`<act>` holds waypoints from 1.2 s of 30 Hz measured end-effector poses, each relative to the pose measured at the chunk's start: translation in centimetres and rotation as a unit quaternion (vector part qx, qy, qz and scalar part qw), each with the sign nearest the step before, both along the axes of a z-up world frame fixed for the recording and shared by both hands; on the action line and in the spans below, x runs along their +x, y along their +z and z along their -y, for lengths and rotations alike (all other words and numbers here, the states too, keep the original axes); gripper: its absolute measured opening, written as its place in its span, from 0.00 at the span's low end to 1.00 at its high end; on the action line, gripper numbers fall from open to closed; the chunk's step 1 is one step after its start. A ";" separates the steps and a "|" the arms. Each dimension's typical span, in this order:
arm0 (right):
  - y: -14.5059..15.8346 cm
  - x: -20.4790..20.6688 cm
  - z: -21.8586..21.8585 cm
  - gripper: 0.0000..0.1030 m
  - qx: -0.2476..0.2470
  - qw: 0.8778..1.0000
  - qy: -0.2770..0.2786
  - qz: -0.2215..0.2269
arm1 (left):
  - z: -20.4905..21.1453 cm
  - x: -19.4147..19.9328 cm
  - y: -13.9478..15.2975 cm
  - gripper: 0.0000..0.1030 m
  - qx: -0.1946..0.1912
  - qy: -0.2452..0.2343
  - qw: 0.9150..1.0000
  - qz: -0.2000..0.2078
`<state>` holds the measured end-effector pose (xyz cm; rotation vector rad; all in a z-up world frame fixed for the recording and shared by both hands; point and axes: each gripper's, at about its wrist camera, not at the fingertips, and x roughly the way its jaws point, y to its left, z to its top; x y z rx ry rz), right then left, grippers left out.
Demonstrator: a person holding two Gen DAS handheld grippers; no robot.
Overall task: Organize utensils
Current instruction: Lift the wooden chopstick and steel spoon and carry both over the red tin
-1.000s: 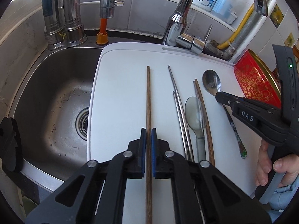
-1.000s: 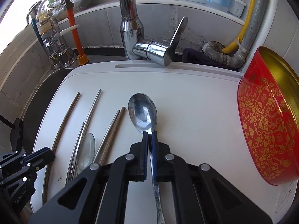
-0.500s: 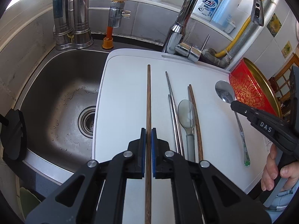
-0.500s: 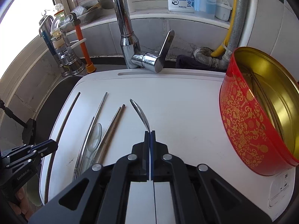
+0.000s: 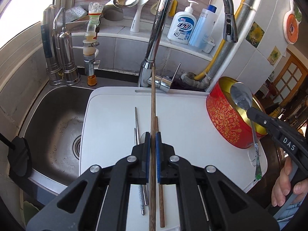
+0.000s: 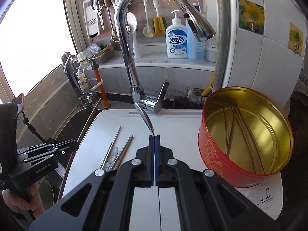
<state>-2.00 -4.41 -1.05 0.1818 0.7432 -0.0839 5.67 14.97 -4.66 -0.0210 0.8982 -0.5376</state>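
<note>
Kitchen sink corner. A white board point(image 5: 119, 115) lies over the right part of the steel sink point(image 5: 57, 115); the drain is uncovered on the left. It serves as the worktop here.

Left gripper point(image 5: 152, 140): jaws clamped on a brown wooden chopstick point(image 5: 153, 100), held off the board with its tip pointing toward the tap base. In the right wrist view the same chopstick point(image 6: 88, 119) runs up from the left gripper point(image 6: 73, 145) along the board's left edge.

Right gripper point(image 6: 154, 140): jaws pinched on a metal spoon point(image 6: 146, 119), seen edge-on, bowl toward the tap. From the left wrist view the spoon point(image 5: 240, 98) hangs over the open mouth of the red tin point(image 5: 225, 119), green-tipped handle trailing below the right gripper point(image 5: 250, 112).

The red tin point(image 6: 213, 154) sits on the right end of the board, gold inside, with several thin sticks already lying in it.

On the board: two metal chopsticks point(image 6: 115, 140), one wooden chopstick point(image 6: 125, 150) and a small spoon point(image 6: 112, 154), bunched together in the left half.

Room: tall chrome tap point(image 6: 130, 57) behind the board, smaller filter taps point(image 5: 61, 57) at the sink's left rear, soap bottle point(image 6: 176, 40) on the tiled ledge, ladle and other tools hanging above, grey pipe with yellow hose in the right corner, white tiles with sunflower stickers, bright window on the left. A hand point(image 5: 286, 184) grips the right handle.
</note>
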 end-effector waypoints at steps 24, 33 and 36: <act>2.3 -6.9 19.7 0.01 0.032 0.991 -0.123 0.051 | 20.2 -1.9 5.6 0.05 -0.023 -0.113 0.992 0.042; 1.4 -3.9 24.0 0.01 0.044 0.988 -0.142 0.041 | 25.4 0.3 5.6 0.05 -0.029 -0.137 0.990 0.030; 0.9 -2.7 24.8 0.01 0.046 0.988 -0.144 0.036 | 27.5 1.3 5.3 0.05 -0.023 -0.142 0.989 0.028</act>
